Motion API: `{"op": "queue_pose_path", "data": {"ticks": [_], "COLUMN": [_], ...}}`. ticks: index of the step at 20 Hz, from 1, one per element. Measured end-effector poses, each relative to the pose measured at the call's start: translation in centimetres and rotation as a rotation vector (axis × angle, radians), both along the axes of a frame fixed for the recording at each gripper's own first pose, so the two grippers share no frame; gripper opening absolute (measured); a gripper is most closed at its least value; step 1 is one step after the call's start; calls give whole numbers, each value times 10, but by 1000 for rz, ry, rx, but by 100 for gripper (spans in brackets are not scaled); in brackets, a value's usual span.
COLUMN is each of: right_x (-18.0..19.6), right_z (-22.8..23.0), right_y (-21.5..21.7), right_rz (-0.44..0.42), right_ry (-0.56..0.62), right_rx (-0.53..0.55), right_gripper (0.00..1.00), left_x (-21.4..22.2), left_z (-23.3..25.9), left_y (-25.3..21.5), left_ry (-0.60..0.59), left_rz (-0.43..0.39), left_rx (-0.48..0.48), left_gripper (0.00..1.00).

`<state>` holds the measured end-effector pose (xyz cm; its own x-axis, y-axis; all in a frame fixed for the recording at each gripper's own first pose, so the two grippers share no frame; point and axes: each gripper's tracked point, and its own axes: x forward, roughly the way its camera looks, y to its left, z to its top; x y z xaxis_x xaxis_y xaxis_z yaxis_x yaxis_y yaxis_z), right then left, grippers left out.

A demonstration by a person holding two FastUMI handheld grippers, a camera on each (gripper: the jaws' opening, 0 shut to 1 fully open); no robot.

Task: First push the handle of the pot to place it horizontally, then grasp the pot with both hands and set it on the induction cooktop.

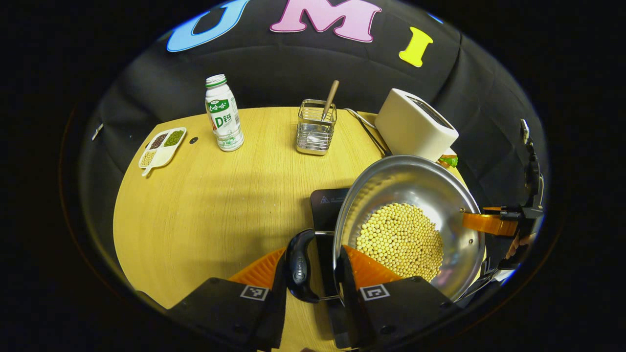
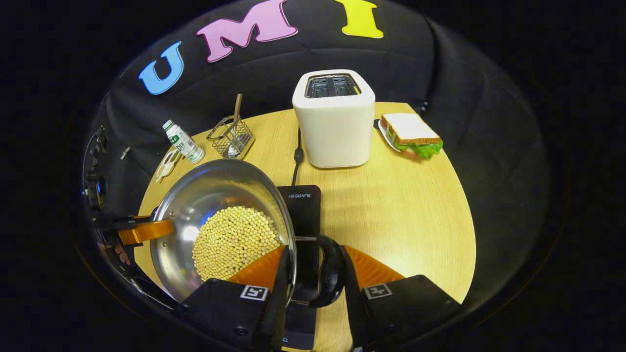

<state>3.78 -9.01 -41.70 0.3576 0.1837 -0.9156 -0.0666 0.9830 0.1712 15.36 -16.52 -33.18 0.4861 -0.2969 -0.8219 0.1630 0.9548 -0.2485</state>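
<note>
The left gripper (image 1: pixel 313 266) is clamped on the pot's near black handle (image 1: pixel 299 266). The steel pot (image 1: pixel 408 195) (filled with pale beans (image 1: pixel 401 242)) hangs tilted over the dark induction cooktop (image 1: pixel 326 203) on the wooden surface (image 1: pixel 210 205). The right gripper (image 2: pixel 313 266) is clamped on the opposite handle (image 2: pixel 331 274), the toaster (image 2: pixel 335 120) well behind.

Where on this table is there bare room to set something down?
Bare wood lies between the white bottle, wire utensil basket and black induction cooktop, and below the white toaster and sandwich. It is crowded around the bean-filled steel pot.
</note>
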Motion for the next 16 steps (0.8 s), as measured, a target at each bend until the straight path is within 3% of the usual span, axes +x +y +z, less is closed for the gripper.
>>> {"op": "queue_pose_path", "data": {"ticks": [1,5,6,7,9,16], "right_x": [0,-1,-1,0,3,4], "right_z": [-1,2,2,2,6,24], "right_y": [0,-5,-5,-6,-12,-19], "right_rz": [-2,-4,-6,-13,-40,-87], "right_ry": [1,-10,-11,-15,-30,-78], "right_rx": [-4,-33,-36,-40,-49,-60], "right_gripper": [57,64,74,81,93,95], "left_x": [0,0,1,5,5,2], "left_z": [-1,2,4,5,8,27], "left_y": [0,0,1,4,7,4], "left_ry": [0,-12,-24,-40,-51,-103], "left_rz": [1,0,7,19,33,28], "left_rx": [0,0,8,20,32,21], "left_gripper": [56,60,64,79,88,93]}}
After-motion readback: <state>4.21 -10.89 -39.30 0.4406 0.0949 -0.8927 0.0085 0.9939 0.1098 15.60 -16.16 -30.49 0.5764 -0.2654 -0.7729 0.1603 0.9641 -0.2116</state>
